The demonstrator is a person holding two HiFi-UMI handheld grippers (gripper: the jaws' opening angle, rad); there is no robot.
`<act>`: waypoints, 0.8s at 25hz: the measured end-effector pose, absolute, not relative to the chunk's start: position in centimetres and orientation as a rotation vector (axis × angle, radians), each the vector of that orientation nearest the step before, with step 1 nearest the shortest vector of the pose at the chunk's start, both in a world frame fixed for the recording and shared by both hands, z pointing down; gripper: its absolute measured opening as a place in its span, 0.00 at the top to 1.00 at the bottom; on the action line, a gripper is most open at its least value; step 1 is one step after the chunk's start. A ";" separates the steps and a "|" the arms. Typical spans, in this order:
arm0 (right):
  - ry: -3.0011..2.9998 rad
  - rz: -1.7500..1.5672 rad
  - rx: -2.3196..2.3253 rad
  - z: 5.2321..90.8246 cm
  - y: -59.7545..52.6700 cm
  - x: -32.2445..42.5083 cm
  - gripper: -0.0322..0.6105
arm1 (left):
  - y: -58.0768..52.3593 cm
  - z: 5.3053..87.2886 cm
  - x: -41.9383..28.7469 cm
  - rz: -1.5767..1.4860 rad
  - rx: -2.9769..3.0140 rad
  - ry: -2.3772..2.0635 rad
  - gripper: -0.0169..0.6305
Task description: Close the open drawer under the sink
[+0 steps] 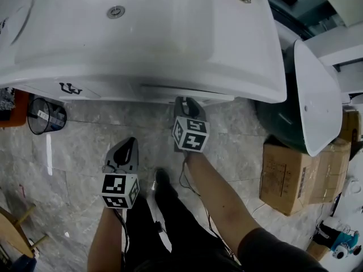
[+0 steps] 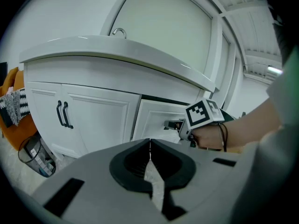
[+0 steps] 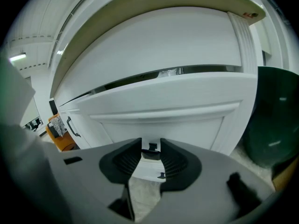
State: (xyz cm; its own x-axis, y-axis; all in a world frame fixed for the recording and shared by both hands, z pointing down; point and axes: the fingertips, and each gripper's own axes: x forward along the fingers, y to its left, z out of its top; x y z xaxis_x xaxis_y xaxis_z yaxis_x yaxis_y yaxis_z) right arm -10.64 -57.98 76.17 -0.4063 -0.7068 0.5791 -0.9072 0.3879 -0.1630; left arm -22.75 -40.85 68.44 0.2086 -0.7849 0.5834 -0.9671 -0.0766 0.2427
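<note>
The drawer [image 3: 163,118] sits under the white sink [image 1: 249,67], on the right side of the white cabinet, and it is not fully shut: the right gripper view shows a dark gap running along the top of its panelled front. From the head view only a narrow strip of it pokes out past the sink's front edge. The right gripper [image 3: 151,143] reaches forward to the middle of that front, its tips just under the sink's edge. Its jaws stand partly apart with the small dark handle [image 3: 150,154] between them, and both pads meet the handle, so it grips it. The left gripper [image 2: 150,141] hangs back over the grey stone floor [image 1: 79,146], well short of the cabinet, with its jaws closed together and nothing between them. It looks toward the cabinet's two doors with black handles [image 2: 63,113], left of the drawer. A wire bin [image 1: 46,116] stands on the floor by the cabinet's left end. To the right of the sink are a dark green tub [image 1: 278,123] and, nearer the person, a cardboard box [image 1: 295,180].
</note>
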 end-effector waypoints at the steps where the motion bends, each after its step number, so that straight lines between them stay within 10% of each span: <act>1: -2.235 0.652 1.387 76.1 -58.4 -10.7 0.74 | -41.0 68.4 -22.7 0.408 1.904 -1.618 0.95; 20: -2.270 0.684 1.367 75.9 -59.9 -11.0 0.74 | -42.8 67.5 -21.3 0.381 1.893 -1.639 0.95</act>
